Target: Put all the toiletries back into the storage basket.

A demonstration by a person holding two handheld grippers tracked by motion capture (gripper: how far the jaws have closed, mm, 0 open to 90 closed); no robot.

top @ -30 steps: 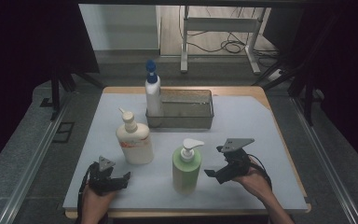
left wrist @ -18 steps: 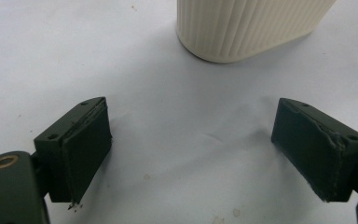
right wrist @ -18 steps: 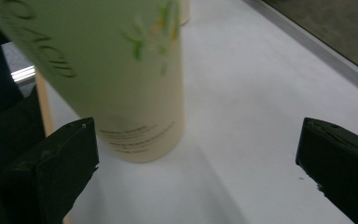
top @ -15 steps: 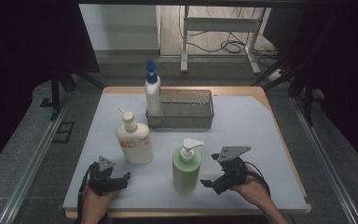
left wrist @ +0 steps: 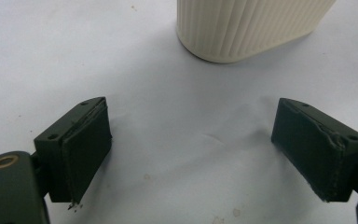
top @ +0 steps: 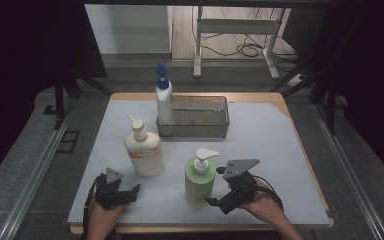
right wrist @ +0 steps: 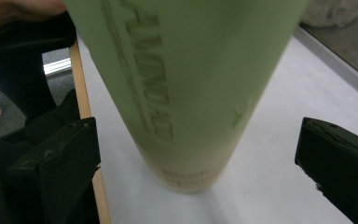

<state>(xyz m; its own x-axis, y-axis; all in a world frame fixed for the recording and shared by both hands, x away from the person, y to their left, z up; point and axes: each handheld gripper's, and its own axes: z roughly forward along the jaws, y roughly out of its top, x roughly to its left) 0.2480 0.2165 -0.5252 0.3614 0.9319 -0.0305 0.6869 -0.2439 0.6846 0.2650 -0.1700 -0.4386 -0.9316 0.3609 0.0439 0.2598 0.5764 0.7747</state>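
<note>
Your right gripper (top: 219, 202) sits low on the counter (top: 280, 150) with its jaws spread wide, aimed at the base of the green pump bottle (top: 199, 179). In the right gripper view the bottle (right wrist: 186, 88) stands between the two jaws without either pad touching it, so nothing is gripped yet. That low, level approach makes sense: taking the body near the bottom should keep a tall, top-heavy bottle from tipping as you close.

The green bottle stands upright near the front edge of the counter, just right of the cream pump bottle (top: 144, 150) and well in front of the clear bin (top: 192, 129). A white bottle with a blue cap (top: 163, 100) stands upright at the bin's left end, so the bin is probably where the bottles go.

Your left gripper (top: 134, 190) rests at the front left with its jaws wide open and empty. In the left gripper view it faces the ribbed foot of the cream bottle (left wrist: 247, 28), well short of it, apparently waiting its turn.
</note>
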